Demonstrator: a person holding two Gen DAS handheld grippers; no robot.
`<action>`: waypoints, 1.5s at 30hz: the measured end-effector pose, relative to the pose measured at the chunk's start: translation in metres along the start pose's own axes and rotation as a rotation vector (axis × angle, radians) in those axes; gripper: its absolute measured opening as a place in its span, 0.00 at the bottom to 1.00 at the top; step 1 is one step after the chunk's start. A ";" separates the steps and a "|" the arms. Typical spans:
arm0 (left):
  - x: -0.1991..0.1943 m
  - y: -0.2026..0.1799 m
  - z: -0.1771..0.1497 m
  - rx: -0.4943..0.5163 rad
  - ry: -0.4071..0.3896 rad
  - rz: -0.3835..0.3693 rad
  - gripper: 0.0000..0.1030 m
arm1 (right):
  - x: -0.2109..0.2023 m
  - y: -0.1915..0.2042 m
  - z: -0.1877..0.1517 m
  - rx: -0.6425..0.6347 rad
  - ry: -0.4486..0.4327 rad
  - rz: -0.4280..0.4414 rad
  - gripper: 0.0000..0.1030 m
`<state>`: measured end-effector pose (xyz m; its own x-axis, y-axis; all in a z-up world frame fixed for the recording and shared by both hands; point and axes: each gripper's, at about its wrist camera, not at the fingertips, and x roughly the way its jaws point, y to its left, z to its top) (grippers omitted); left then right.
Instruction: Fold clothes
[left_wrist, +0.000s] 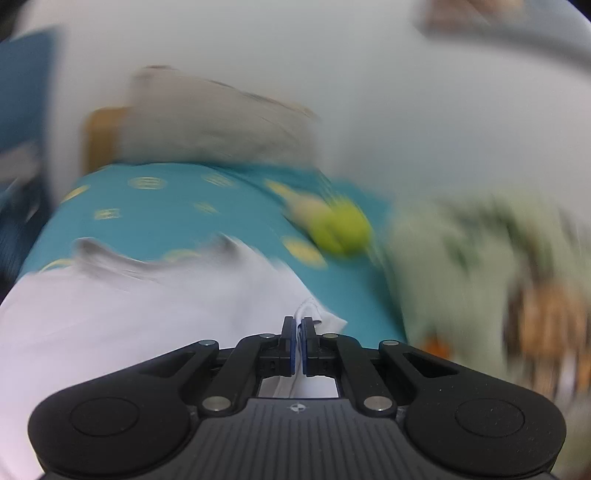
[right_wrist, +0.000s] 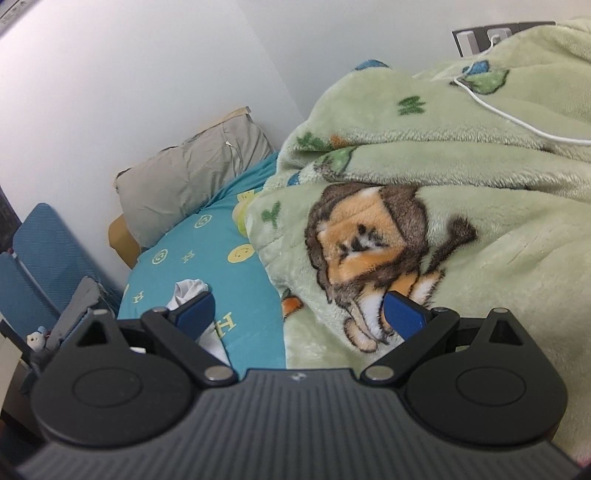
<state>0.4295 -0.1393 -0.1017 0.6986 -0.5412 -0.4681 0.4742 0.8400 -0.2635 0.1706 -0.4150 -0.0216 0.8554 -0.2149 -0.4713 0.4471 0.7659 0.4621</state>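
Our left tongs (left_wrist: 297, 332) are pressed together on a fold of the white garment (left_wrist: 147, 314), with the cloth edge pinched between the blue pads (left_wrist: 292, 345) and a small tuft of fabric sticking out just past the tips. The rest of that garment spreads out to the left of the tongs, lying on the teal bedsheet (left_wrist: 184, 221) with its yellow printed motifs. The left wrist view is smeared by motion blur, so finer detail of the cloth is lost to us. Farther up the bed we make out a grey pillow (left_wrist: 207, 122) against the white wall (left_wrist: 406, 110), a yellow-green object (left_wrist: 340, 229) on the sheet that is too blurred to name, and the pale green blanket (left_wrist: 480, 277) to the right.

Our right tongs (right_wrist: 299, 314) stand wide apart and hold nothing. The left finger (right_wrist: 194, 310) sits in front of a bunched part of the white garment (right_wrist: 188, 290) on the teal bedsheet (right_wrist: 207, 258); whether it touches the cloth we cannot tell. The right finger (right_wrist: 400, 314) is over the fleece blanket (right_wrist: 461, 166), just at the printed lion (right_wrist: 365, 240). A white cable (right_wrist: 517, 118) runs across the blanket's upper folds. The grey pillow (right_wrist: 188, 177) leans at the head of the bed, and a blue chair (right_wrist: 40, 258) stands beside it at the left.
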 end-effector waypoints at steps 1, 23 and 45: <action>-0.001 0.015 0.013 -0.079 -0.035 0.029 0.03 | 0.000 0.002 -0.001 -0.009 0.000 0.000 0.97; -0.018 0.136 -0.028 -0.556 0.105 0.307 0.72 | 0.025 0.024 -0.019 -0.103 0.088 0.029 0.97; -0.004 0.085 -0.025 -0.403 0.192 0.308 0.06 | 0.033 0.027 -0.021 -0.081 0.140 0.078 0.97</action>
<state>0.4541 -0.0651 -0.1433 0.6448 -0.2823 -0.7104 -0.0065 0.9273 -0.3744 0.2059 -0.3887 -0.0403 0.8392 -0.0707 -0.5392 0.3534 0.8244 0.4421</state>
